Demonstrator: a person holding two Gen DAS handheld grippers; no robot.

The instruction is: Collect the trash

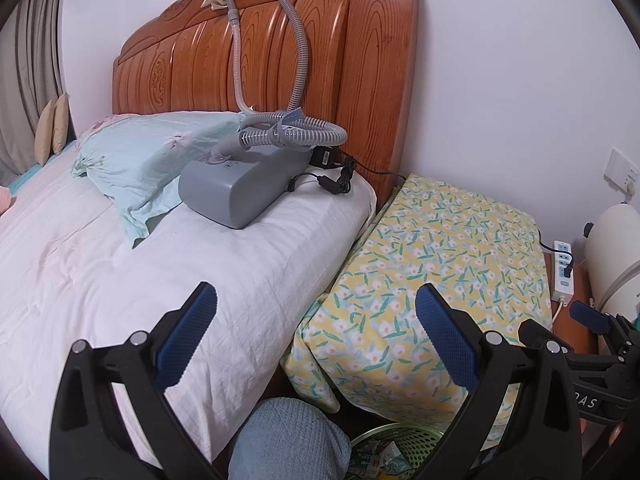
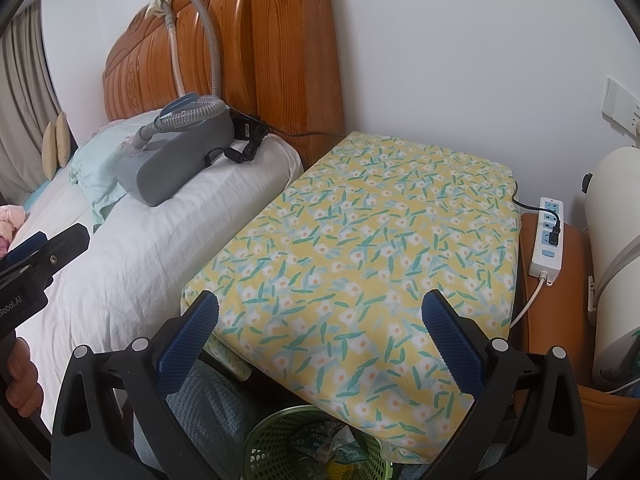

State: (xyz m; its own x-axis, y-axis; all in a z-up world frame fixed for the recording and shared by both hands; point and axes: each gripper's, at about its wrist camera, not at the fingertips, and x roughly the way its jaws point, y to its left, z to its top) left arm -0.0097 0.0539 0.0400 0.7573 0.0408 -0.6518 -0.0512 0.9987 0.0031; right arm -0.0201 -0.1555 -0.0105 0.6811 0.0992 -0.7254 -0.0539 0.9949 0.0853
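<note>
Left view: the left claw point(image 1: 316, 308) is wide, holding nothing. The bin point(image 1: 394, 446) with trash sits low by the bed point(image 1: 120, 264) — a blind reach could bump it.

Right view: the right claw point(image 2: 320, 314) is wide and empty too. The bin point(image 2: 280, 436) hides under the cloth point(image 2: 360, 220) — it could snag.

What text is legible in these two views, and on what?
"Robot.AI", start cut off: on the left gripper body, seen in the right wrist view.
"AS", start cut off, possibly "DAS": on the right gripper body, seen in the left wrist view.
Label on the black power adapter: too small to read.
Wrappers in the green basket: print blurred, unreadable.
Power strip markings: unreadable.
</note>
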